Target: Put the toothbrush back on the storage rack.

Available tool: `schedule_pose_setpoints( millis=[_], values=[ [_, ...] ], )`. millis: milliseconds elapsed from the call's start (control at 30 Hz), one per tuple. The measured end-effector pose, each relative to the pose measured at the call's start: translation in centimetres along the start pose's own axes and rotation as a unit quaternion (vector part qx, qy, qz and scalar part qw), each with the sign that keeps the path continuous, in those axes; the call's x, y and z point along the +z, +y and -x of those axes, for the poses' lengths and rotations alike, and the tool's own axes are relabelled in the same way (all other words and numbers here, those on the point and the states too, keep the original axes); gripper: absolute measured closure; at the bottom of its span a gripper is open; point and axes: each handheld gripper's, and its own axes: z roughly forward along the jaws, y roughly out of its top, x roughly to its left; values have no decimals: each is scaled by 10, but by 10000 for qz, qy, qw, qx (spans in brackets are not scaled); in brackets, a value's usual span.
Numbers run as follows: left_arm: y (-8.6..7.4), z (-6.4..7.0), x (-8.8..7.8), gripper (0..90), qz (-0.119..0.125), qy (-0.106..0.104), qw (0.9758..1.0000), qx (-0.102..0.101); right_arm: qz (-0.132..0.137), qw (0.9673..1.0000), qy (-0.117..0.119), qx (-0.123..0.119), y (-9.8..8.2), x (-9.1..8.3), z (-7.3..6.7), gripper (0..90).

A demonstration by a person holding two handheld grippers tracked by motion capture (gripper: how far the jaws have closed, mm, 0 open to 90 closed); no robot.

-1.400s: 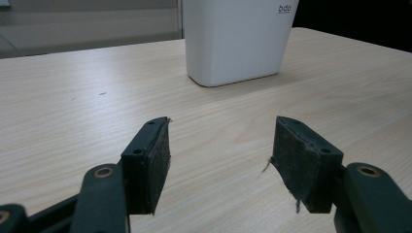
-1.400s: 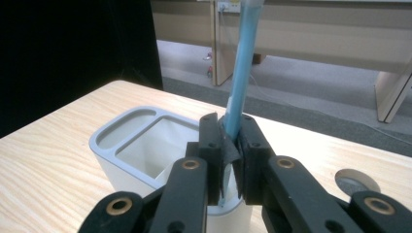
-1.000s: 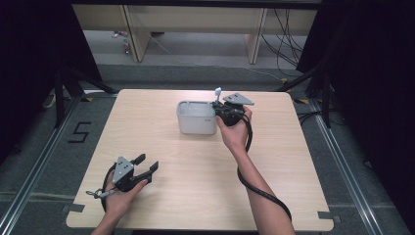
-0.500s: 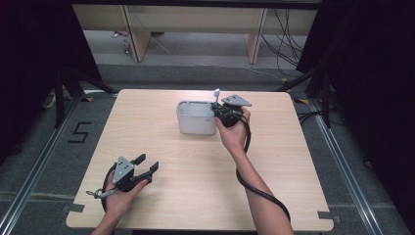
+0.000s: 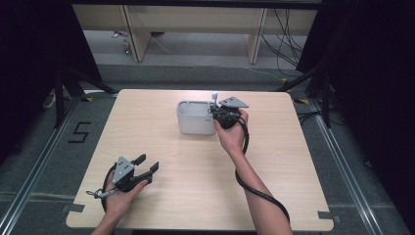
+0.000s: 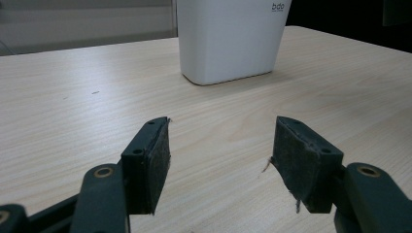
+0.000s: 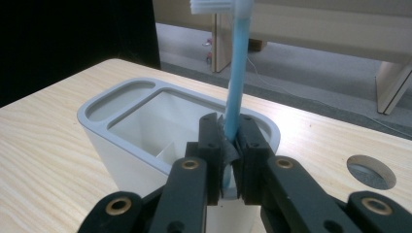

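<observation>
- Toothbrush [image 7: 236, 68] stands upright, bristles up, clamped by its handle in the right gripper [image 7: 232, 145] at the near rim of the white holder [image 7: 145, 126].
- Judged undone: lowering it into a compartment, then letting go.
- Left gripper [image 6: 221, 155] gapes wide, empty, well apart from the holder.

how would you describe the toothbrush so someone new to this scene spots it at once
On the wooden table stands a white holder. At its right edge, the right tongs grip a toothbrush: upright, pale blue handle, white bristles on top.
</observation>
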Motion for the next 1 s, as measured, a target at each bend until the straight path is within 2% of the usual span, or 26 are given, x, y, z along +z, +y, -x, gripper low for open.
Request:
schedule_pose_setpoints(
  millis=[67, 100, 200, 333, 367, 400, 467, 633, 667, 700, 733, 767, 800, 900, 1000],
  values=[
    [0, 0, 0, 379, -3, -2, 10000, 8, -60, 10000, 20, 29, -1, 0, -1, 834],
    [0, 0, 0, 379, -5, -4, 10000, 10, 14, 10000, 0, -61, -1, 1, 1, 834],
    [0, 0, 0, 379, -12, -4, 10000, 5, -104, 9999, -14, 132, -2, 1, -2, 835],
    [0, 0, 0, 378, -10, -4, 10000, 3, -131, 9999, 50, 17, -4, 5, -1, 834],
    [0, 0, 0, 378, -16, -5, 10000, -5, -141, 9999, -11, -49, -4, 5, 0, 833],
    [0, 0, 0, 378, -18, -6, 10000, -10, -146, 9999, 36, 71, -5, 5, -1, 832],
    [0, 0, 0, 377, -29, -5, 10000, -14, -191, 9998, 16, 72, -5, 5, -1, 817],
    [0, 0, 0, 377, -20, 0, 10000, -14, -304, 9995, -19, -26, -5, 4, -1, 599],
    [0, 0, 0, 377, -22, -1, 10000, -14, -295, 9995, -74, 30, -6, 2, -3, 564],
    [0, 0, 0, 377, -27, -1, 10000, -17, -281, 9996, -48, -88, -5, 1, 0, 530],
    [0, 0, 0, 376, -36, 0, 10000, -17, -252, 9996, -30, 80, -6, -1, -1, 500],
    [0, 0, 0, 376, -43, -8, 10000, -17, -235, 9996, -65, 133, -6, -3, 0, 472],
    [0, 0, 0, 375, -46, -11, 10000, -34, -176, 9998, -77, 96, -6, -6, 2, 451],
    [0, -2, 0, 372, -33, -30, 10000, -85, -158, 9995, -60, 266, -7, -12, 5, 425],
    [0, -1, 0, 371, -22, -20, 10000, -66, -143, 9994, -29, 307, -9, -20, 7, 414]
  ],
)
